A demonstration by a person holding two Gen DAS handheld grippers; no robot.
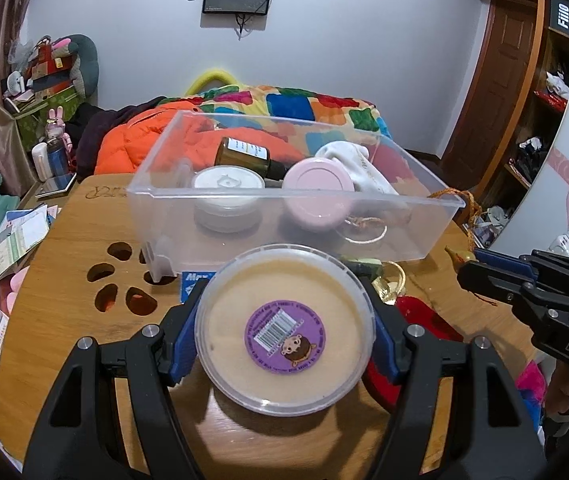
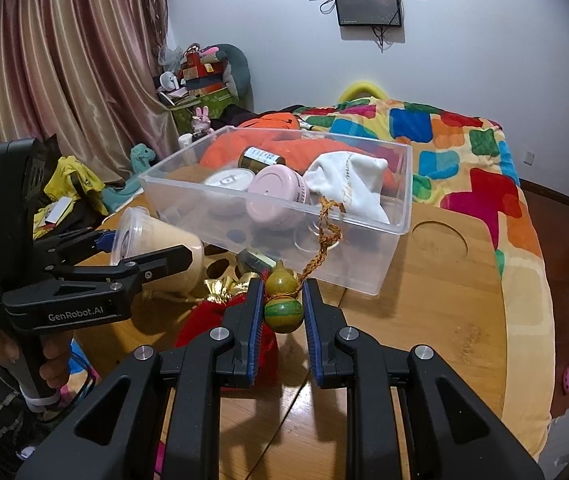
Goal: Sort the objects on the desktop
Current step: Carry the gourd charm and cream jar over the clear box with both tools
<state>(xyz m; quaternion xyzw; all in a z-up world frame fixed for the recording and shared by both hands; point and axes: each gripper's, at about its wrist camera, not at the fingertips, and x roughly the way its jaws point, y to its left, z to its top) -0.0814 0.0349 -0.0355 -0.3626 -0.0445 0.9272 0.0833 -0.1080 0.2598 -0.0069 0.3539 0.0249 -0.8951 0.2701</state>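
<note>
Left gripper (image 1: 284, 340) clamps the tan-filled tub (image 1: 284, 332) above the bench (image 1: 64, 248). Right gripper (image 2: 284, 312) is closed on the gourd charm (image 2: 283, 304). Clear bin (image 1: 284, 248) at 12 o'clock beyond both holds the pink jar (image 1: 318, 178).

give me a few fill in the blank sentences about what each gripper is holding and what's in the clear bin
1. The left gripper is clamped on a round tub whose lid carries a ____ sticker with a barcode.
2. The right gripper is shut on a small ____-shaped charm with a braided cord.
3. Inside the clear bin, the jar with the ____ lid lies next to a white cloth pouch.
4. The bin stands on a ____ table.

Missing words: purple; gourd; pink; wooden
</note>
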